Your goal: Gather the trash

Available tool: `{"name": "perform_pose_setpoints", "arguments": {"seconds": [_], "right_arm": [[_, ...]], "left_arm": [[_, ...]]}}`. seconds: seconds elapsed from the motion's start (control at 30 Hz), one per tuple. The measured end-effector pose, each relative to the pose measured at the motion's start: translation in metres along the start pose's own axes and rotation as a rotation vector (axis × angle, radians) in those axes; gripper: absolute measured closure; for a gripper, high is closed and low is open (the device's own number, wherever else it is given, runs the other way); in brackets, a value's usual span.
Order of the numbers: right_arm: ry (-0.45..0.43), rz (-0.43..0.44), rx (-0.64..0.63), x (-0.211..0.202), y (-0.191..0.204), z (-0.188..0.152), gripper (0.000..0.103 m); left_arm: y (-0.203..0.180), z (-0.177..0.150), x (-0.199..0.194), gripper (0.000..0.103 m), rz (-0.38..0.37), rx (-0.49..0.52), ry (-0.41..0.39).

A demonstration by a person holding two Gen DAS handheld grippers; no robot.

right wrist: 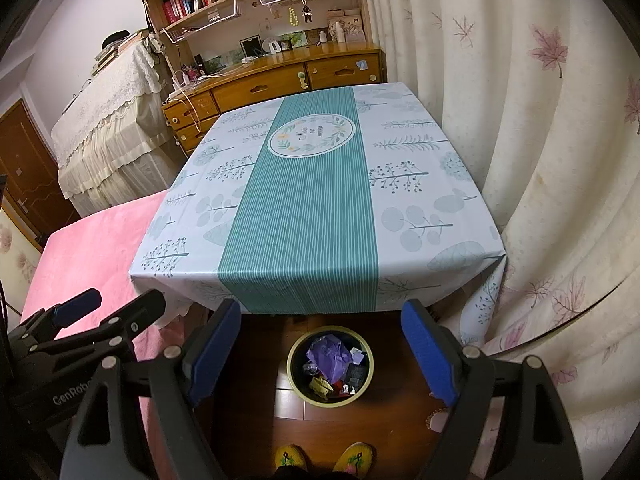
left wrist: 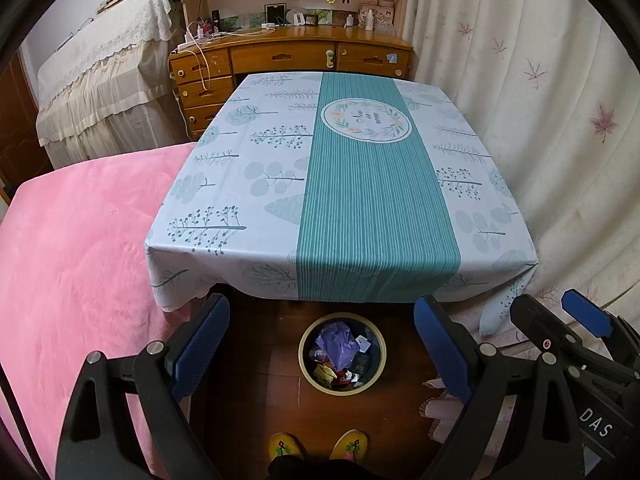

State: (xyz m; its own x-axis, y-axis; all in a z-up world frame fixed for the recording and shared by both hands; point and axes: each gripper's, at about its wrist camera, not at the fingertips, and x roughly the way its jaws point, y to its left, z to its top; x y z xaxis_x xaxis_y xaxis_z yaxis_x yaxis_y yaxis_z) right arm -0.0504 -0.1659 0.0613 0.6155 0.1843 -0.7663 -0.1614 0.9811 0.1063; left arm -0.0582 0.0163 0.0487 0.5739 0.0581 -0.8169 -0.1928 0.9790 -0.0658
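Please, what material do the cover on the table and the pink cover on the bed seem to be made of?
The tablecloth looks like smooth wipe-clean vinyl or coated fabric: soft sheen, stiff folds at the corners; I cannot be certain. The pink bed cover looks like plush fleece: matte, fuzzy, with brushed shading.

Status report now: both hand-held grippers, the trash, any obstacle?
Left hand-held gripper open, empty. Right hand-held gripper open, empty. Round dark trash bin with yellow rim on wooden floor, trash inside. Tablecloth with green stripe bare; nothing in the way.
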Motion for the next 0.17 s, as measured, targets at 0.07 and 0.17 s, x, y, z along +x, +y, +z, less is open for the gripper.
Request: {"name": "perform_pose_setpoints", "arguments": {"seconds": [0.07,0.17], "right_arm": [[0.000,-0.001,0.000,0.0000,0.0000,0.0001,0.020],[0.000,-0.001,0.000,0.0000,0.0001,0.0003,0.020]], "left_arm": [[0.0009,-0.0014,-0.0003,0.011,0.001,0.001,-0.001],[0.0017,-0.0022,-0.0005,0.011,0.001,0.001,-0.001]]}}
